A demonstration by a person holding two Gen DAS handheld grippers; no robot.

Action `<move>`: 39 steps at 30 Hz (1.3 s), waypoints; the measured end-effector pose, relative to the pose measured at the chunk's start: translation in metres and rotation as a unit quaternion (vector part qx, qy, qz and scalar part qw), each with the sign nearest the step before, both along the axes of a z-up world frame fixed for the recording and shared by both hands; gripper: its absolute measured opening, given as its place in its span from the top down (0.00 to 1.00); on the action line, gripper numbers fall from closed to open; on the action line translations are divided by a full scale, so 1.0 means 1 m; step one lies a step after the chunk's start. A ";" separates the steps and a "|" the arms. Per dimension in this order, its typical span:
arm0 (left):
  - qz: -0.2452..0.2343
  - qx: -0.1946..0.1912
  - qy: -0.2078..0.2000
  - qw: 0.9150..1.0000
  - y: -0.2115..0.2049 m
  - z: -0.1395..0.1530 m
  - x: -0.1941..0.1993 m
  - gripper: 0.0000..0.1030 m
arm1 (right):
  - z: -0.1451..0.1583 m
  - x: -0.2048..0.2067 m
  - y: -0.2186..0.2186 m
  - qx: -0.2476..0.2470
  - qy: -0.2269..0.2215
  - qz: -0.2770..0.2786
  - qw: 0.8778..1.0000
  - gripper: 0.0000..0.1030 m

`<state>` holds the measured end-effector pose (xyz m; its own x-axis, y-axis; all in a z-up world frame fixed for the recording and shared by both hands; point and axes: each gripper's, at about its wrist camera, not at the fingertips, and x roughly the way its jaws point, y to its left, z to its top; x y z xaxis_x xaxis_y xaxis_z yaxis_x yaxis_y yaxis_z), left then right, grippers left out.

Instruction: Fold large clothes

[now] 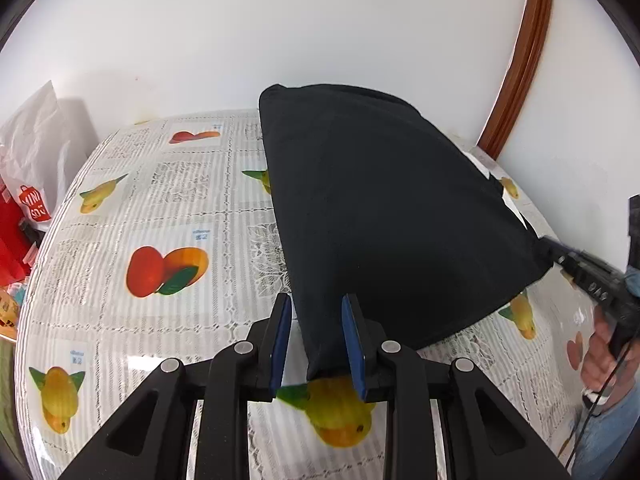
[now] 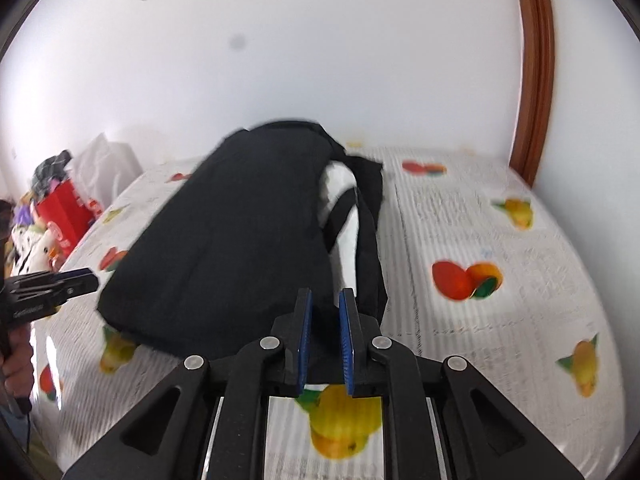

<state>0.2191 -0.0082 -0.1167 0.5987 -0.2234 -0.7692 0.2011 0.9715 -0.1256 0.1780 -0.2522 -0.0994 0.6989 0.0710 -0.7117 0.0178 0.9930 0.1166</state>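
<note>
A black garment [image 1: 384, 216] lies folded on a table with a fruit-print cloth [image 1: 168, 216]. My left gripper [image 1: 318, 314] is open, its blue pads apart, with the garment's near left corner lying between them. My right gripper [image 2: 325, 308] is open, its pads a little apart at the garment's near right corner [image 2: 224, 240]. A white patch [image 2: 344, 208] shows at the garment's right side under black straps. The right gripper also shows in the left wrist view [image 1: 560, 258] at the garment's right edge. The left gripper shows in the right wrist view [image 2: 80, 280] at its left edge.
A white plastic bag [image 1: 36, 148] and a red bag [image 1: 12, 232] stand beyond the table's left edge. The white wall is just behind the table. A brown wooden frame [image 1: 524, 48] runs up at the back right.
</note>
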 end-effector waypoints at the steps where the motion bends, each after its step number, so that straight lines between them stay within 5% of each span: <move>1: 0.000 0.003 0.005 1.000 -0.002 -0.003 0.003 0.76 | -0.008 0.004 -0.001 0.003 0.014 -0.005 1.000 0.87; 13: 0.003 0.013 0.006 1.000 -0.006 -0.007 0.005 0.73 | -0.012 -0.005 -0.005 -0.001 0.025 -0.024 0.999 0.84; 23: 0.015 0.009 0.001 1.000 0.000 0.004 -0.014 0.56 | -0.010 -0.016 -0.001 -0.012 0.057 -0.071 0.996 0.72; 31: 0.020 0.009 -0.048 0.999 0.000 0.042 -0.069 0.37 | 0.034 -0.061 0.010 -0.022 0.037 -0.098 0.994 0.44; 39: 0.032 0.020 -0.086 0.996 -0.003 0.072 -0.127 0.22 | 0.076 -0.126 0.028 -0.055 0.010 -0.122 0.991 0.32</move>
<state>0.0922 -0.0111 -0.0451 0.7338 -0.1519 -0.6622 0.1539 0.9865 -0.0558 0.0516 -0.2239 -0.0232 0.6709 -0.1770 -0.7201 0.2595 0.9657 0.0044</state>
